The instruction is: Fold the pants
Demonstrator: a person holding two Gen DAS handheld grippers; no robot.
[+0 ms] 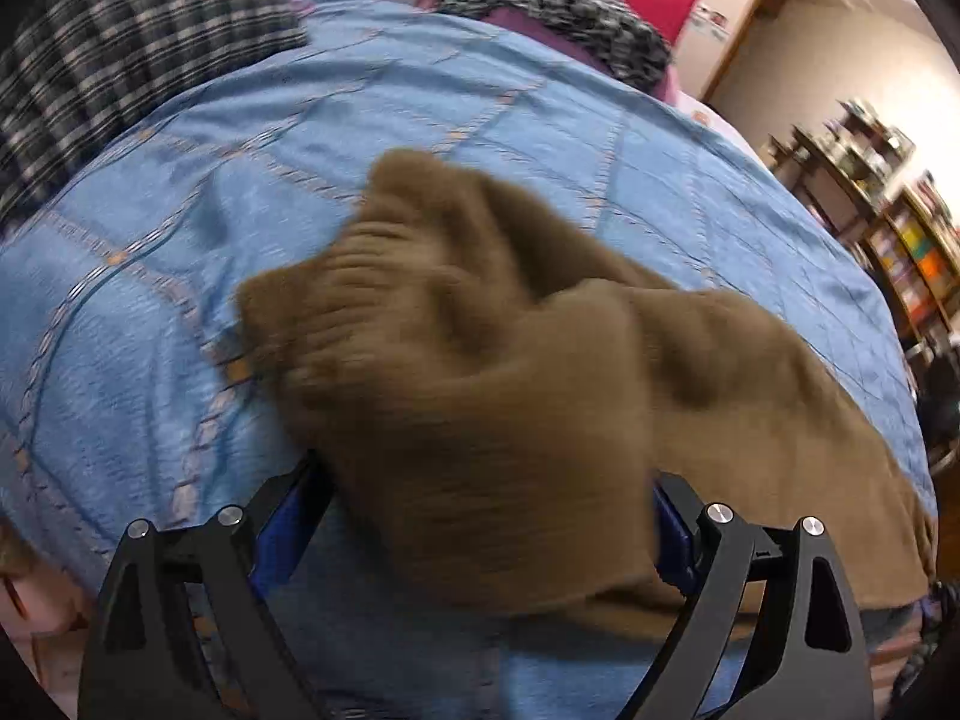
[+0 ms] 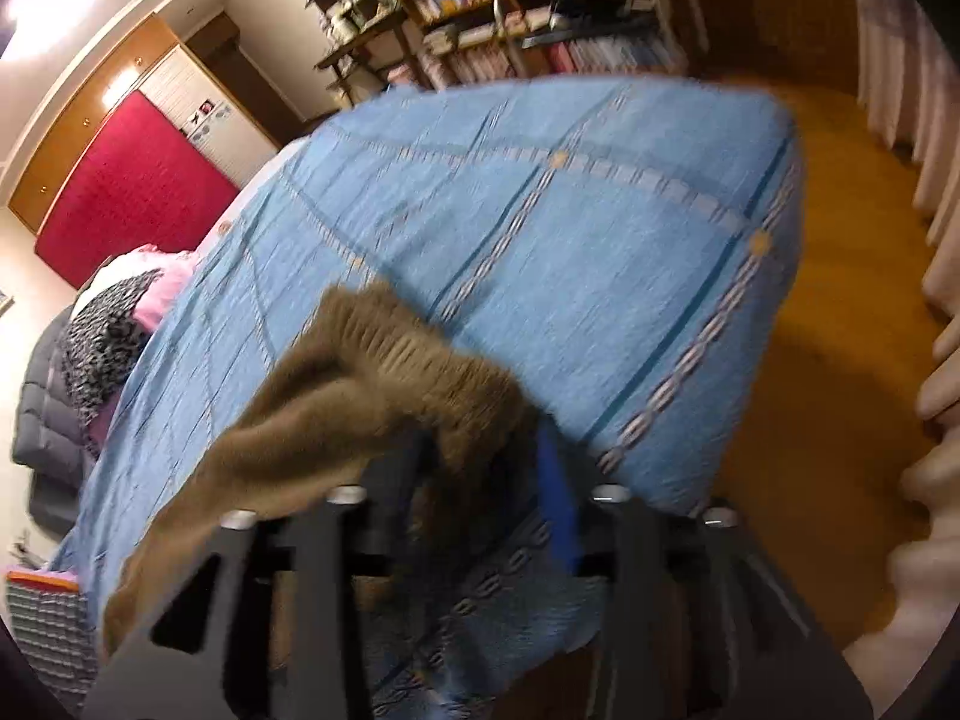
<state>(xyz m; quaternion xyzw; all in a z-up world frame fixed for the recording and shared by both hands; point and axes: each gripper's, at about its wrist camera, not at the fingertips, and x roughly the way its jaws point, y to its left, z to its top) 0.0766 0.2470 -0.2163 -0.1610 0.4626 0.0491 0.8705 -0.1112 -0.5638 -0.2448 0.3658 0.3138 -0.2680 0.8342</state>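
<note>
Here, in the left wrist view, the brown pants (image 1: 480, 372) lie bunched on the blue bedspread (image 1: 150, 312), a fold rising between the left gripper (image 1: 492, 516), whose jaws stand spread wide; whether the pads press the cloth cannot be told. A plaid cloth (image 1: 120, 60) lies beyond.

In the right wrist view, the pants' ribbed waistband (image 2: 390, 360) drapes over the right gripper (image 2: 486, 492); blur hides whether it pinches. Bookshelves (image 2: 480, 0) hold books; no writing is legible.

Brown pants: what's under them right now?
The pants lie bunched on the blue bedspread, which shows all around them. Their near edge drapes over the right tongs. Whatever sits beneath the bunched folds is covered.
</note>
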